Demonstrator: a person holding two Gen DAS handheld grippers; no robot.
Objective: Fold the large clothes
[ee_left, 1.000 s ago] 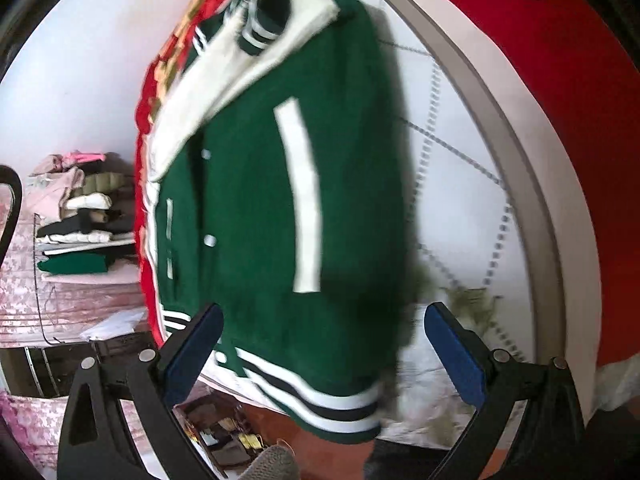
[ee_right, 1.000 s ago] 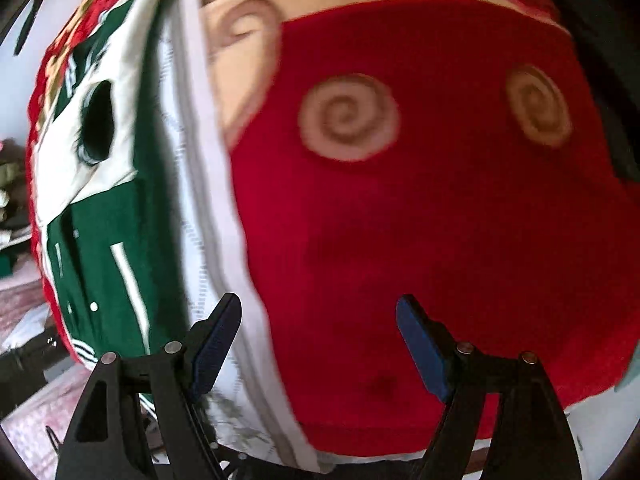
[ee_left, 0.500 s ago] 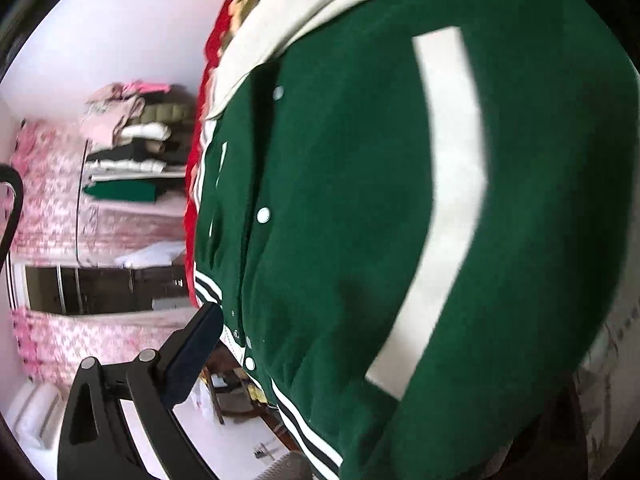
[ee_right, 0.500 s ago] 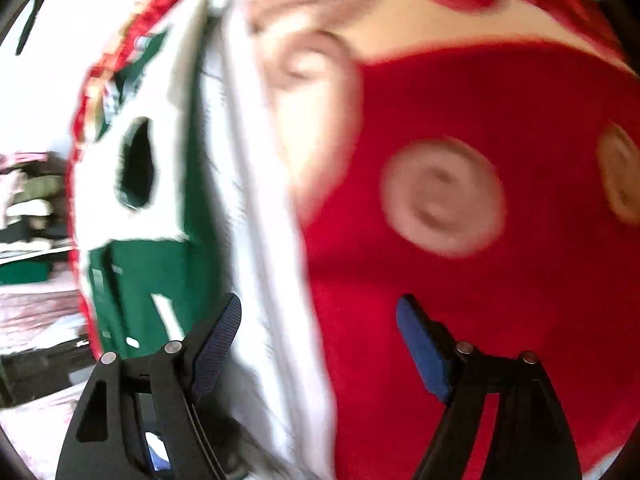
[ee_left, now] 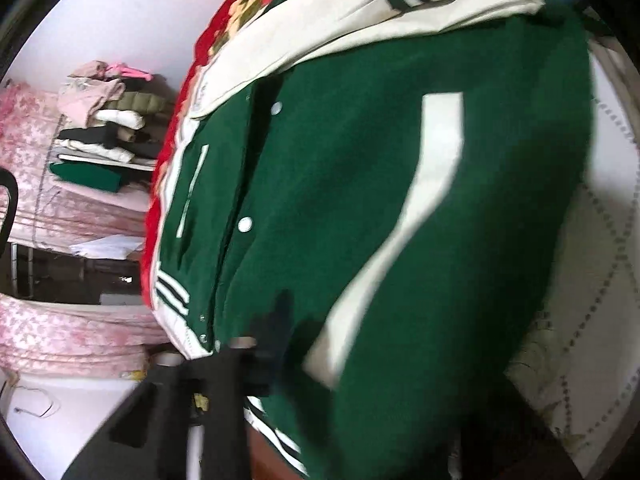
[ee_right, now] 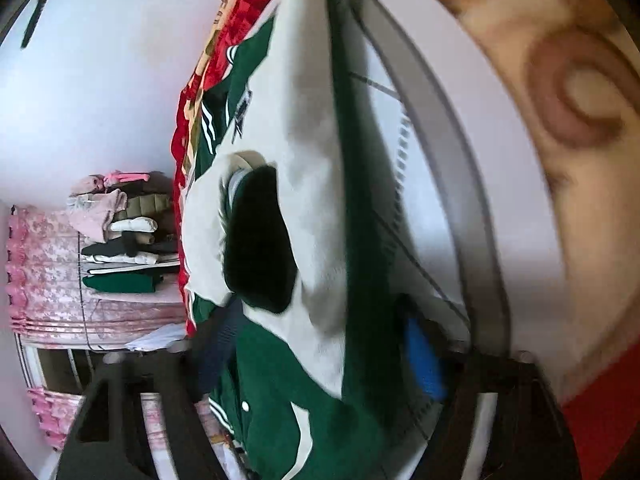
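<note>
Left wrist view: left gripper (ee_left: 276, 344) jaws just closed in, pinching the green jacket's (ee_left: 360, 208) hem on the bed (ee_left: 600, 264). Right gripper (ee_right: 320, 356) jaws closing too, jacket (ee_right: 360, 280) edge between them; actual clamping I can't tell. Only the right view shows the swirl blanket (ee_right: 580, 100).

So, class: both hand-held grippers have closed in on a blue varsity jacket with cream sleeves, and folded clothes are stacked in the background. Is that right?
Not quite: the varsity jacket is green, not blue, as the left wrist view shows. The rest holds: cream sleeves, the stack of folded clothes behind, and jaws that have just been closing around the fabric.
</note>
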